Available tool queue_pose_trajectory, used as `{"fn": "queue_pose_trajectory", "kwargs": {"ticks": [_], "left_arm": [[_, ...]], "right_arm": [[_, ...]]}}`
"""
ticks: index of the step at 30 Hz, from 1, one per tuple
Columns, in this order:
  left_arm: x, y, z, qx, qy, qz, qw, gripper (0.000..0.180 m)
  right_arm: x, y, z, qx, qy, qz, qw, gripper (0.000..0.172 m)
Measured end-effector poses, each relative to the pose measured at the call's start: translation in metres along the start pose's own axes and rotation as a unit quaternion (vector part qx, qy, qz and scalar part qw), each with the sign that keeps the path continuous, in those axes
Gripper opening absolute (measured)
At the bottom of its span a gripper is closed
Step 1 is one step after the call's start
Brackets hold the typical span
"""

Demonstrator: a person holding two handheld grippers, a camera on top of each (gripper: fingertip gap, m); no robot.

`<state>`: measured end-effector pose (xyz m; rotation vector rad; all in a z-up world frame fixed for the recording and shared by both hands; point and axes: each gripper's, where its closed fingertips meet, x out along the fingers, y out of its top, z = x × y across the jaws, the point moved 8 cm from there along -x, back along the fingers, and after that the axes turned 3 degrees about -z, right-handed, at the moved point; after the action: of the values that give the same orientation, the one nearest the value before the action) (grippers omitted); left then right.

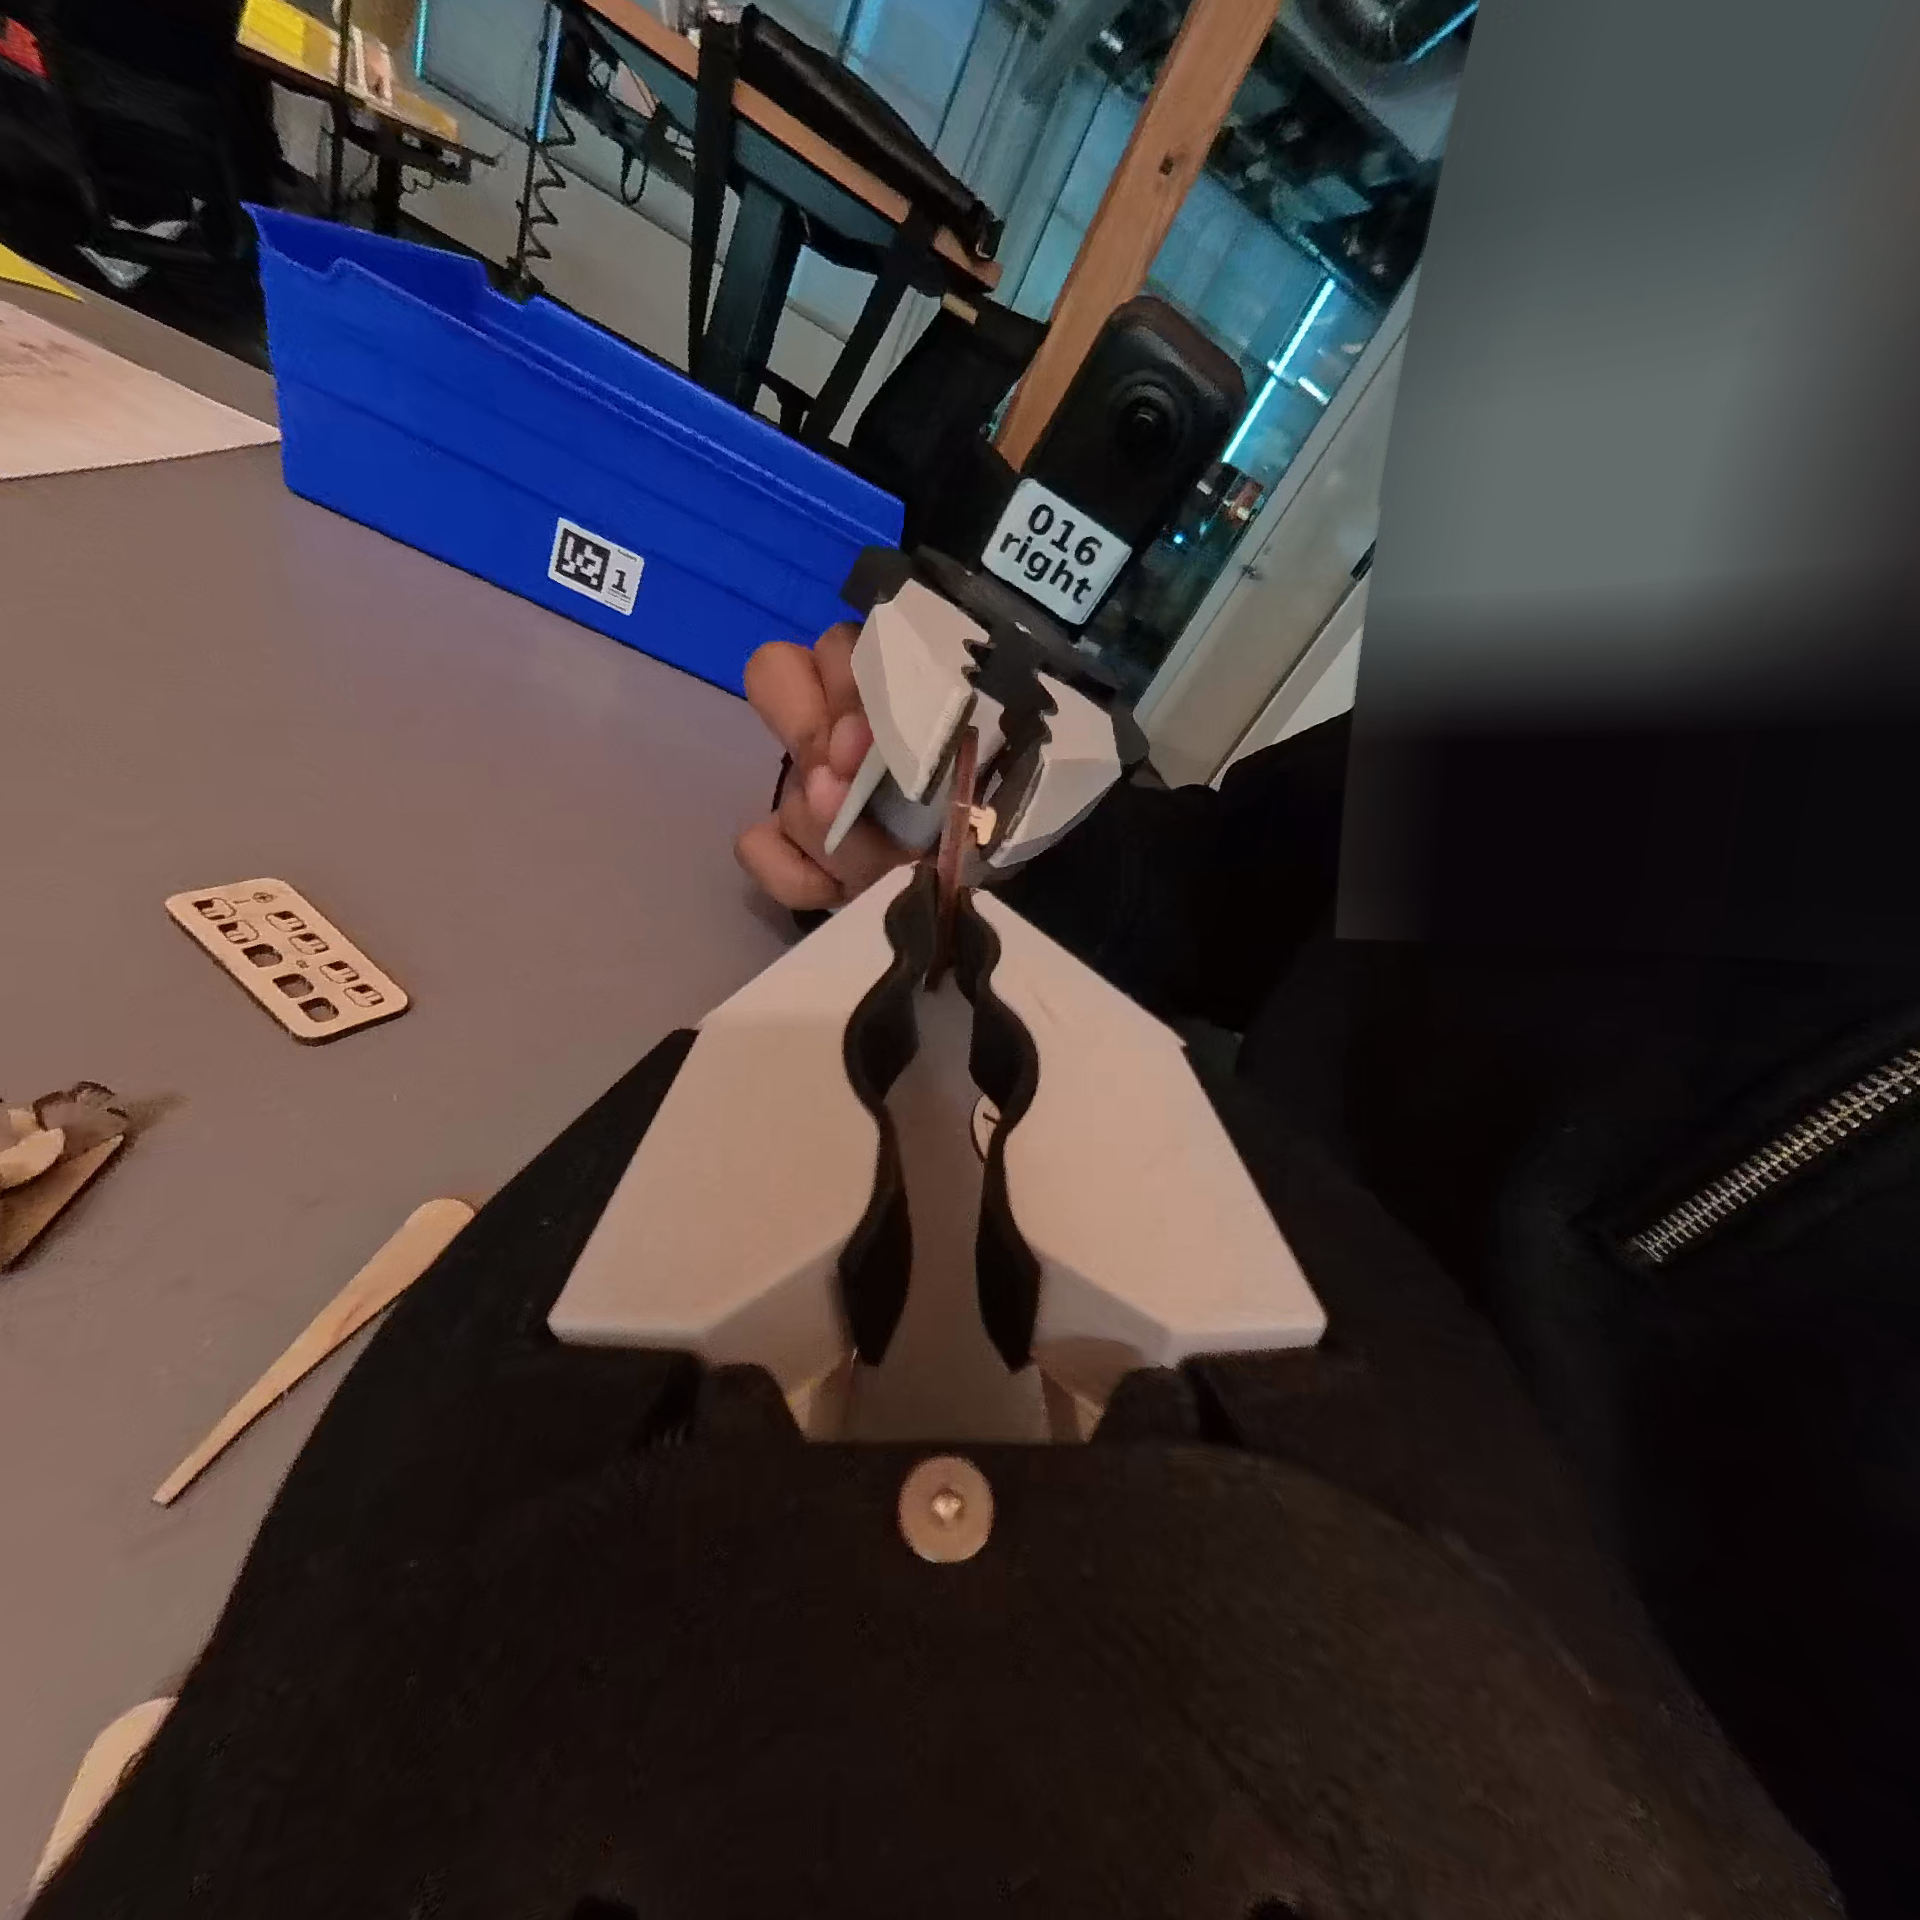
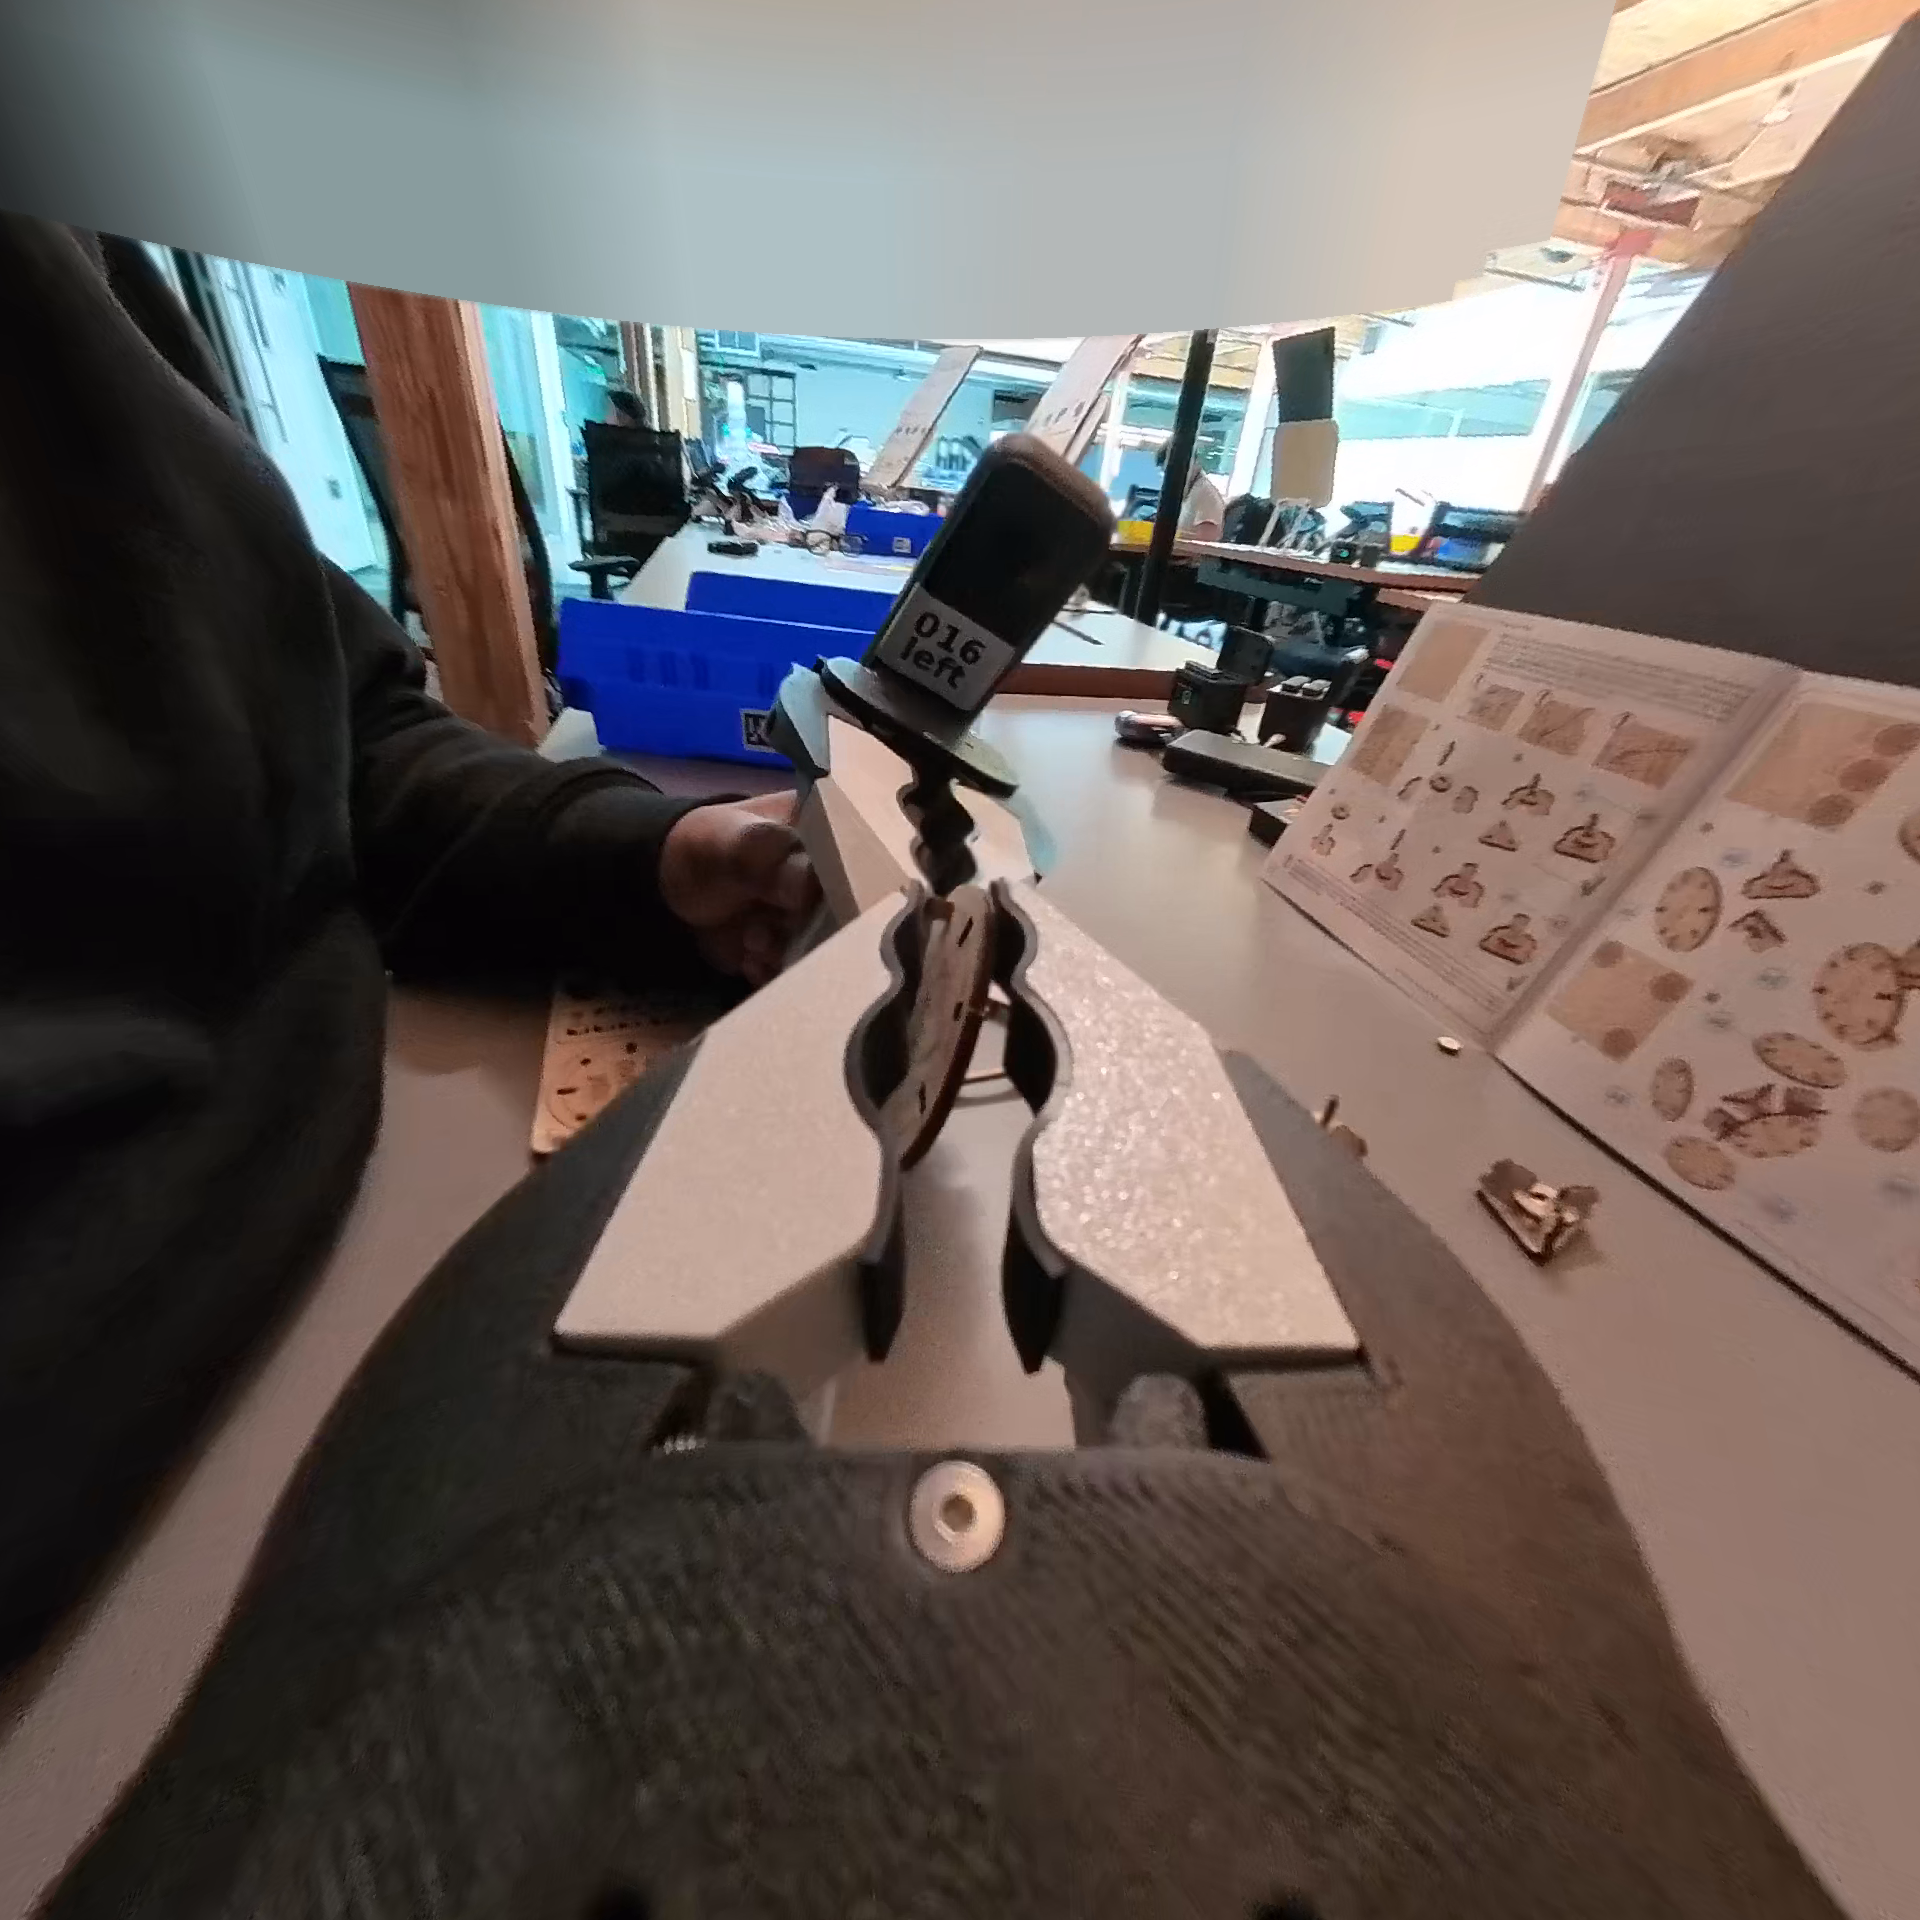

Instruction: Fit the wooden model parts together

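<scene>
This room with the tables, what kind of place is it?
Probably a shared workshop or maker space: long worktables, blue parts bins, and an open picture booklet beside small wooden cut-out pieces.

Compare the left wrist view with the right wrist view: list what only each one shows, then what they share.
Only the left wrist view: a small pale wooden card with cut-out slots and a tapered light wooden stick on the grey table.

Only the right wrist view: an open illustrated instruction booklet, a small dark metal clip, and the face of the round brown wooden disc between the right gripper fingers.

Both: the two grippers tip to tip, the left gripper shut on that disc's edge, and a blue plastic bin.
</scene>
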<state>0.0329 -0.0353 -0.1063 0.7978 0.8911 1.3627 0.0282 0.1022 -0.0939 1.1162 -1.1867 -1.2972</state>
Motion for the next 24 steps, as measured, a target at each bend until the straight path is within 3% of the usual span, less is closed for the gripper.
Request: {"fn": "queue_pose_trajectory", "kwargs": {"ticks": [24], "left_arm": [[-0.0013,0.0004,0.0026,0.057,0.041,-0.016,0.997,0.0]], "right_arm": [[0.002,-0.0073,0.0091,0.152,0.08,0.025,0.985,0.005]]}}
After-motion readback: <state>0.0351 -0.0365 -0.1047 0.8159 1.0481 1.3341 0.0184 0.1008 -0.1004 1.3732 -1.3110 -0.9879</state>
